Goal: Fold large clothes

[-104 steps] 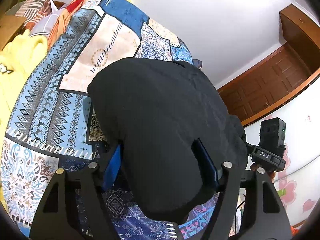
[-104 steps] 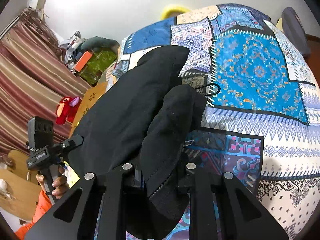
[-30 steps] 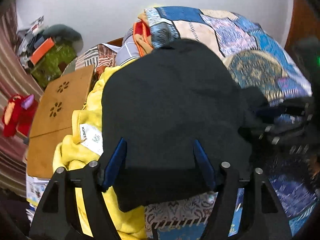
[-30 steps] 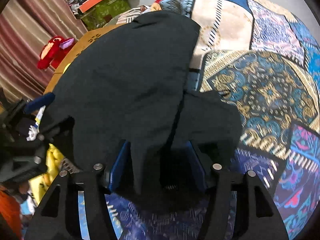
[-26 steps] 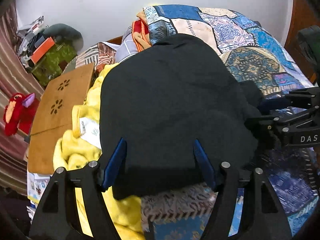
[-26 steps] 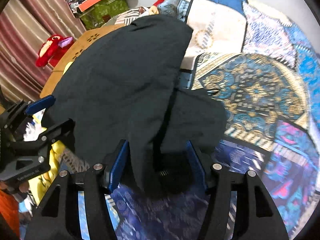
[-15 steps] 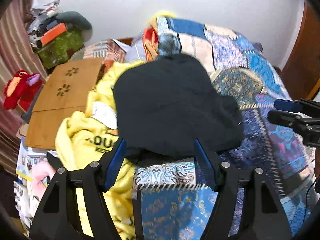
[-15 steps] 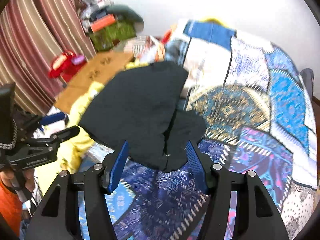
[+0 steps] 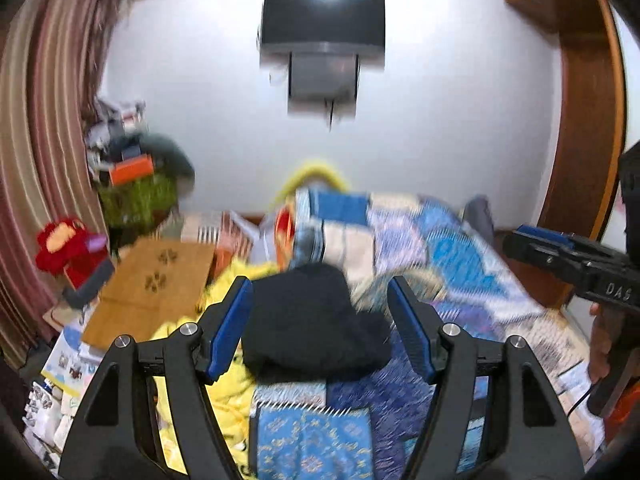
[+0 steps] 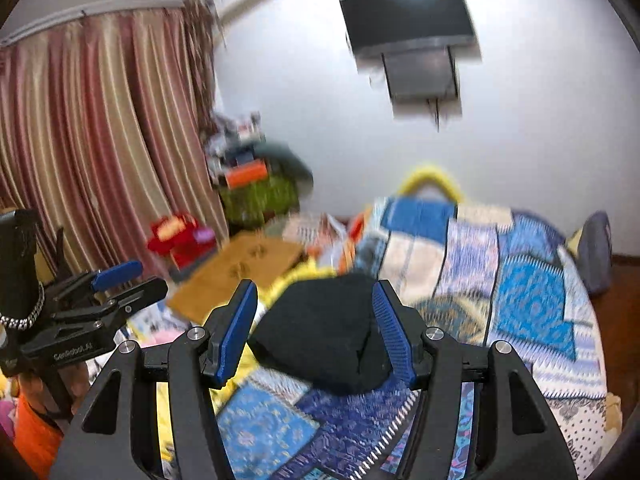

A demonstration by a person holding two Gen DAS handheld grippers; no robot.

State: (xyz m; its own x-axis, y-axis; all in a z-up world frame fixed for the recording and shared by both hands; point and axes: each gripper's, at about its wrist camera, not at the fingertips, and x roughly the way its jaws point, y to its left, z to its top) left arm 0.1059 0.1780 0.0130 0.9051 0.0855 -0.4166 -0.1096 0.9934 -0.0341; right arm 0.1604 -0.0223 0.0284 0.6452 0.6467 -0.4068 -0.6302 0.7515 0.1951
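A folded black garment (image 9: 316, 320) lies on the patchwork bedspread (image 9: 460, 264), partly over a yellow garment (image 9: 224, 392). It also shows in the right wrist view (image 10: 324, 336). My left gripper (image 9: 322, 328) is open and empty, held back above the bed's near end. My right gripper (image 10: 314, 330) is open and empty, also pulled back from the garment. Each gripper shows in the other's view: the right one (image 9: 568, 256) at the right edge, the left one (image 10: 108, 292) at the left edge.
A wooden lap table (image 9: 156, 284) and a red plush toy (image 9: 64, 244) lie left of the bed. Striped curtains (image 10: 100, 152) hang at the left. A wall TV (image 9: 322, 24) hangs above the headboard. Clutter (image 10: 256, 184) is piled in the corner. A wooden door frame (image 9: 580, 120) stands at the right.
Both grippers have let go of the black garment and drawn back and up from the bed. The garment now lies folded on the bedspread and looks smaller in both views.
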